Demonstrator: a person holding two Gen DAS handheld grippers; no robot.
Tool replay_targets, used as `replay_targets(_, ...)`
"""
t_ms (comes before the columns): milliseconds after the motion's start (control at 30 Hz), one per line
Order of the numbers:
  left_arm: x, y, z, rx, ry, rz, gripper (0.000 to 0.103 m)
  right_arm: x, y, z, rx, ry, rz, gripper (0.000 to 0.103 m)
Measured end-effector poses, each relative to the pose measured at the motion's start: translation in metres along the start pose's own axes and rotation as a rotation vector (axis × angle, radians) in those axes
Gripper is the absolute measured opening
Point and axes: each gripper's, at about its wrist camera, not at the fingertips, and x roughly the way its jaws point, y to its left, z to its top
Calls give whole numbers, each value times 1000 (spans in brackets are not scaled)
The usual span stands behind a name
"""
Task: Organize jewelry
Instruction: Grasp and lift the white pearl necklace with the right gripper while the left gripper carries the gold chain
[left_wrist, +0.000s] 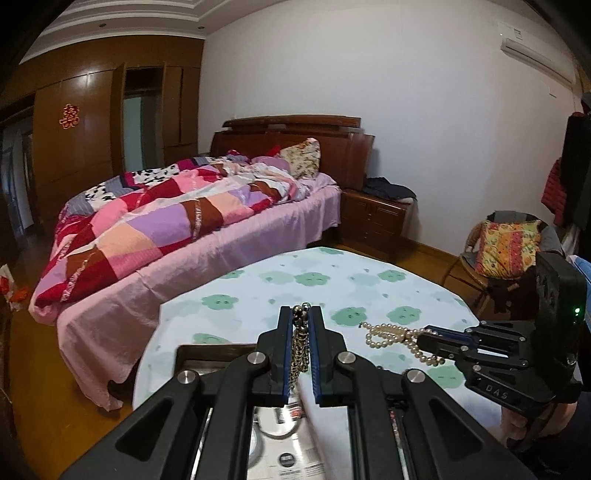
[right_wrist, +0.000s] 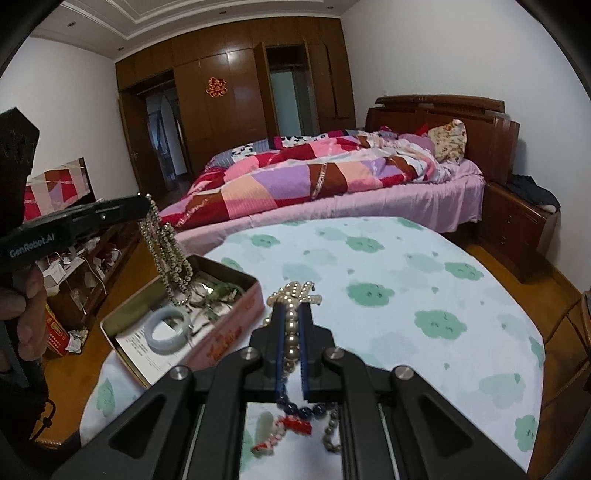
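A bronze bead chain (right_wrist: 166, 251) hangs from the left gripper (left_wrist: 303, 314), pinched tight, its tail trailing into the open tin (right_wrist: 221, 332) below. Just beside it, the right gripper (right_wrist: 291, 306) clamps a pearl necklace (right_wrist: 291, 291) above the table (right_wrist: 406, 277). Swinging loops could snag the tin's rim or tangle. Inside lie a pale bangle (right_wrist: 168, 328) and green pieces.

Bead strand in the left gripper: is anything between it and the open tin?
Nothing visible blocks it. The bead strand hangs from the left gripper straight over the open tin, its lower end among the jewelry inside, beside a pale bangle.
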Motion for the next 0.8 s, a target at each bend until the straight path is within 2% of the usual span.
replay_targets(367,-7,27,-9,-32,4,58,7,11,36,18,-65,-23,69,8)
replay_targets(800,-4,55,-27,-77,35,108,7,38,81,24,-117,-6,160,8)
